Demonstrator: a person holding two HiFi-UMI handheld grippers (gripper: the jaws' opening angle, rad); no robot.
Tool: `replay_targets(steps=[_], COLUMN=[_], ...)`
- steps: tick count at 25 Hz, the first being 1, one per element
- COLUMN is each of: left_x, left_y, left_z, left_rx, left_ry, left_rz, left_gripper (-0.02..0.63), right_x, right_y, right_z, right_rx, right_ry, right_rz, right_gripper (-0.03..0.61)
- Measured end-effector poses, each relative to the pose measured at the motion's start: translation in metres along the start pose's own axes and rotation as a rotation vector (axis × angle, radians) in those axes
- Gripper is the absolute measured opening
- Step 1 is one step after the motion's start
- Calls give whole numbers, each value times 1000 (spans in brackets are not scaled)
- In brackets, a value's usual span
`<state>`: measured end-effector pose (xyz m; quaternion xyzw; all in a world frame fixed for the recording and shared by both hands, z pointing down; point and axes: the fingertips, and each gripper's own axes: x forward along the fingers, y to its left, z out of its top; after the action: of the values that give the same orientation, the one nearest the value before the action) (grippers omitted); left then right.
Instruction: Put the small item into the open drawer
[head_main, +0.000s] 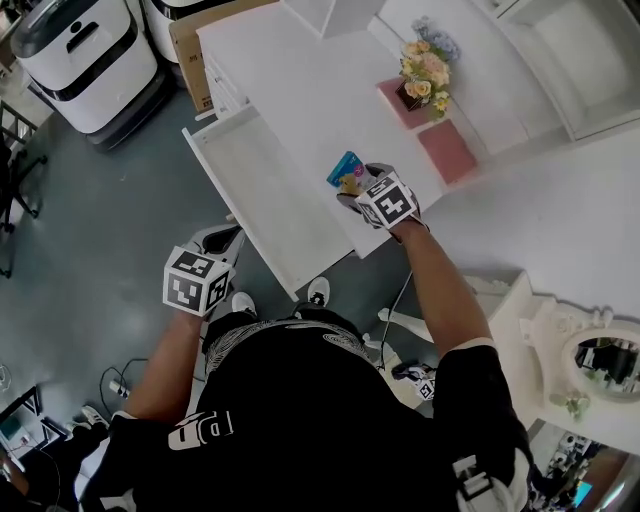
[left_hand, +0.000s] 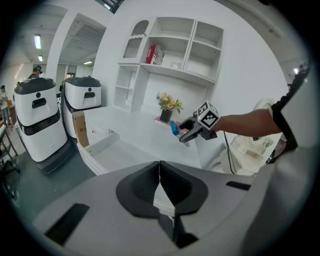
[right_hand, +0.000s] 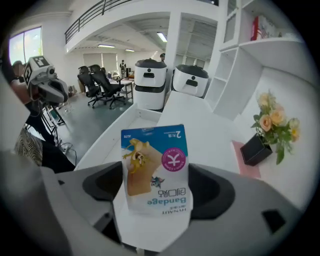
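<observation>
A small blue-and-white bandage packet (right_hand: 156, 172) stands upright between the jaws of my right gripper (right_hand: 156, 210), which is shut on it. In the head view the packet (head_main: 345, 172) hangs over the white desk top just right of the open white drawer (head_main: 262, 192), with my right gripper (head_main: 362, 186) behind it. My left gripper (head_main: 218, 243) hovers low off the drawer's front corner, over the floor. Its jaws (left_hand: 160, 192) meet with nothing between them. From the left gripper view the right gripper (left_hand: 192, 129) and packet (left_hand: 174, 128) show above the desk.
A flower pot (head_main: 422, 82) on a pink mat (head_main: 432, 128) stands at the desk's right. Two white mobile machines (head_main: 85, 55) and a cardboard box (head_main: 195, 55) are beyond the drawer. A white shelf unit (left_hand: 167, 75) rises behind the desk. My shoes (head_main: 318, 292) sit below the drawer front.
</observation>
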<state>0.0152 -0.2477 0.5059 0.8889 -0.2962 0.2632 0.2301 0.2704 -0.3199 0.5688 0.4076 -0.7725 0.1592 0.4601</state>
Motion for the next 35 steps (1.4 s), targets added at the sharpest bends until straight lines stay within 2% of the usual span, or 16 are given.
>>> replay_targets(steps=[14,21,23,27,35], left_x=[6,9,9,9,6], left_y=[-9,-9,-9,-8,-1], left_z=[-3,-15,-19,-29,-44], left_rx=[23,14,14,9,-8], left_ry=[19,39,46,65,83], left_rz=[-40,-47,-51,-51,-38], left_gripper=[15,15,15,15,15], right_x=[-19,-8,0,17,49], right_y=[36,51,62,91,132], right_z=[-30,-41,-42,-39,-34], right_rx=[326,604,656,677,632], right_ry=[-144,-212,-219,-208,-145], right_rz=[-31,-22,-2,50,121], right_gripper=[410,410,410,410,411])
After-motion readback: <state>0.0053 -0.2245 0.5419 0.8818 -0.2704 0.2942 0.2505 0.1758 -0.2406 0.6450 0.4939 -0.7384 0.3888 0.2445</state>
